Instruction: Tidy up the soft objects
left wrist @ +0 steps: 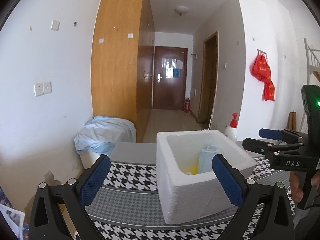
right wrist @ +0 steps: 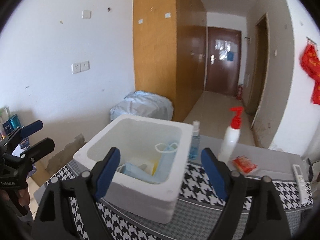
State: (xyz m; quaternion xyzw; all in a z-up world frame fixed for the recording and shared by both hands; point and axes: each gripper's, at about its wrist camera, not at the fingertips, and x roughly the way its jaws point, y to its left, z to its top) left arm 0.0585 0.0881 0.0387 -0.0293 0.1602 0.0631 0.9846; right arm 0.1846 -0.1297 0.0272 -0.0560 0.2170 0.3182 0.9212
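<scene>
**Foam box with masks on a houndstooth-covered table: both grippers held wide and empty**

1. Left gripper (left wrist: 161, 178): nearest to its own camera, blue-padded jaws spread wide, nothing between the pads. Its right finger overlaps the near wall of the box in that view; contact cannot be told.

2. Right gripper (right wrist: 160, 172): jaws wide apart and holding nothing (seen from the left wrist view it stands at the far right, a hand (left wrist: 300, 186) on its black grip). The box's near right corner shows in the gap between the fingers.

3. Tablecloth (right wrist: 192, 216): black-and-white houndstooth with grey bands, covering the table under the box.

4. White foam box (left wrist: 180, 198): open-topped, upright on the cloth. Inside: a light-blue face mask (left wrist: 206, 161) leaning against the right inner wall, ear loops up; further pale-blue masks (right wrist: 136, 173) lying on the bottom; something yellow (left wrist: 190, 168) on the bottom beside them, kind not clear.

5. Right of the box, on the table:
   - small blue spray bottle (right wrist: 194, 146), just beside the box's far corner
   - white bottle with red pump (right wrist: 230, 140)
   - orange-red packet (right wrist: 244, 164)
   - white remote control (right wrist: 300, 178), near the table's right edge

6. Behind the table: a light-blue cloth heap (left wrist: 104, 134) against the wall; a wooden wardrobe (left wrist: 118, 56); at the corridor's far end, a dark brown door (left wrist: 170, 78).
</scene>
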